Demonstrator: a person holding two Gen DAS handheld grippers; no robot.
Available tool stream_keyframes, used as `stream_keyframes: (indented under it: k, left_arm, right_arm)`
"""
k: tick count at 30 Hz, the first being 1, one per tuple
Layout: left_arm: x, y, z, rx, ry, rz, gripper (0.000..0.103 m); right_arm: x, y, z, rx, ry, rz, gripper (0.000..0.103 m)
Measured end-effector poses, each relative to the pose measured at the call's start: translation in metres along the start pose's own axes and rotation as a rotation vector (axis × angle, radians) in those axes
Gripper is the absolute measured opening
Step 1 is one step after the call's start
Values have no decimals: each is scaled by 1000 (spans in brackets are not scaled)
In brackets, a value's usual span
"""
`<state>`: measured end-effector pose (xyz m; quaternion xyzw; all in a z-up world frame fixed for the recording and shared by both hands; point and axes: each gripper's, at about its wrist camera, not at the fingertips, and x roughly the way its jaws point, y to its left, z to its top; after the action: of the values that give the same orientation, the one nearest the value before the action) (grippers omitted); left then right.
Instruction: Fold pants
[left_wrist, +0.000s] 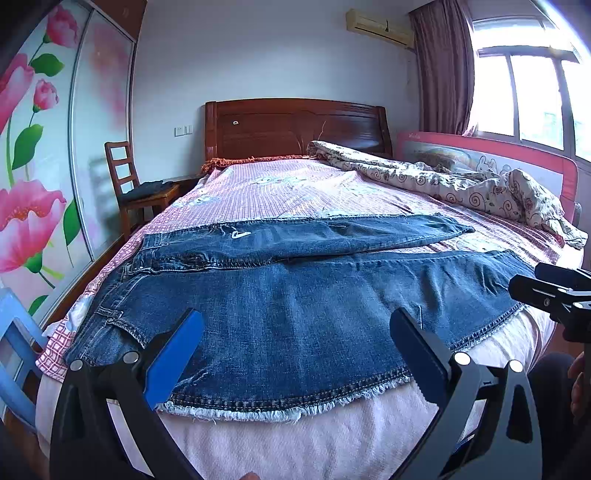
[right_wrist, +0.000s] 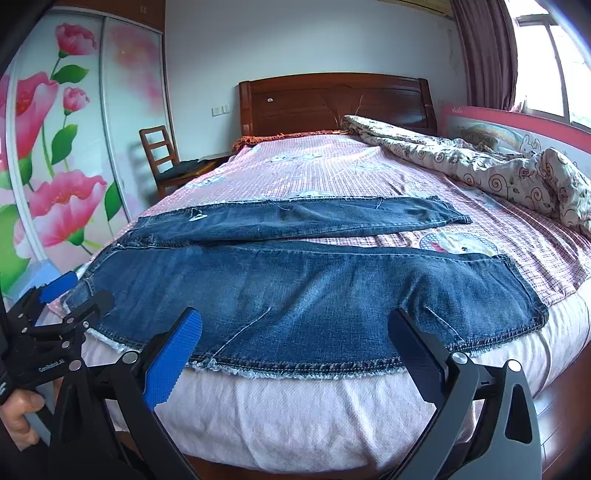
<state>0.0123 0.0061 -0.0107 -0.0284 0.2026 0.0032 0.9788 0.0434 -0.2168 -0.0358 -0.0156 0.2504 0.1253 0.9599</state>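
Note:
Blue denim pants (left_wrist: 295, 295) (right_wrist: 295, 288) lie spread flat across the foot of the bed. The waist is at the left and both legs stretch to the right, the near leg's frayed edge running along the mattress edge. My left gripper (left_wrist: 295, 332) hovers open above the near leg, nothing between its blue pads (left_wrist: 173, 354). My right gripper (right_wrist: 295, 332) is likewise open over the near leg, further right. Each gripper shows at the edge of the other view: the right gripper (left_wrist: 554, 295) and the left gripper (right_wrist: 70, 295). A hand (right_wrist: 18, 413) holds the left one.
The bed (left_wrist: 280, 192) has a pink checked sheet, a wooden headboard (left_wrist: 295, 127) and a pink guard rail (left_wrist: 480, 155) on the right. A rumpled floral quilt (left_wrist: 461, 184) lies at the back right. A wooden chair (left_wrist: 136, 184) and a flowered wardrobe (left_wrist: 55, 147) stand at the left.

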Motion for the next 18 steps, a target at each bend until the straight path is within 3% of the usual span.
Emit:
stream_keyframes:
  k: [11, 18]
  left_arm:
    - [15, 20, 16, 5, 66, 28, 101]
    - [42, 45, 32, -10, 169, 33, 101]
  right_arm:
    - [19, -13, 5, 45, 112, 32, 100]
    - [43, -11, 10, 46, 192, 119, 100]
